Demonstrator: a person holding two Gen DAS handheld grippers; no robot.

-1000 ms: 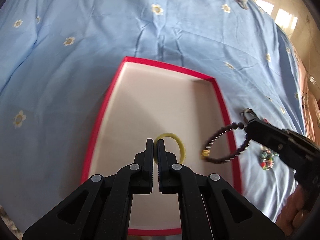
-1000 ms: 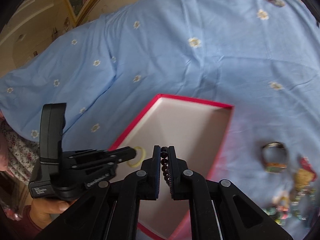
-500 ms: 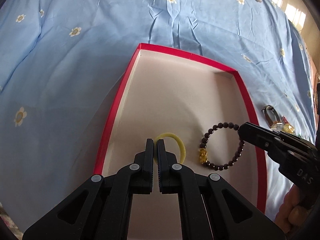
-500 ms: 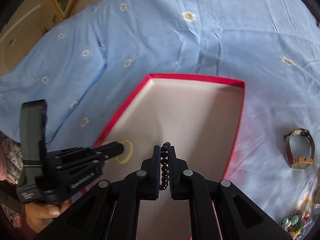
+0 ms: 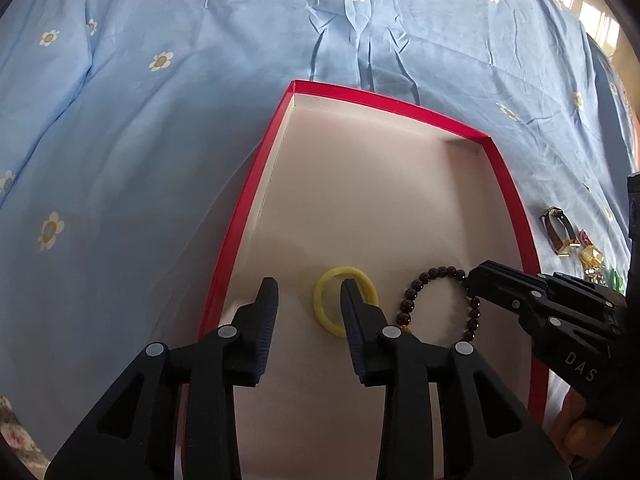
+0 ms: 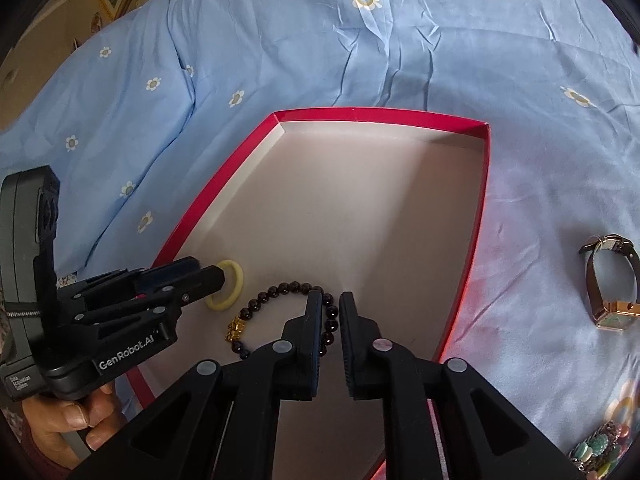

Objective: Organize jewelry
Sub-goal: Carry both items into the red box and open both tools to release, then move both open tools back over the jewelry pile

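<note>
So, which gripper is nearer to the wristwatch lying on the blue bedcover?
The right. The right gripper is over the box's watch-side half, at the bead bracelet. The left gripper is at the yellow ring, across the box from the wristwatch.

A bed (image 6: pixel 460 40) covered in a creased light-blue cover with small white-and-yellow flowers carries everything. Directly on it lies a shallow red-rimmed box (image 6: pixel 478 216) with a pale inside. Beside the box's right wall, on the cover, lies a wristwatch (image 6: pixel 612 284) with a dark strap, and nearer the camera a heap of coloured bead jewelry (image 6: pixel 596 448)
</note>
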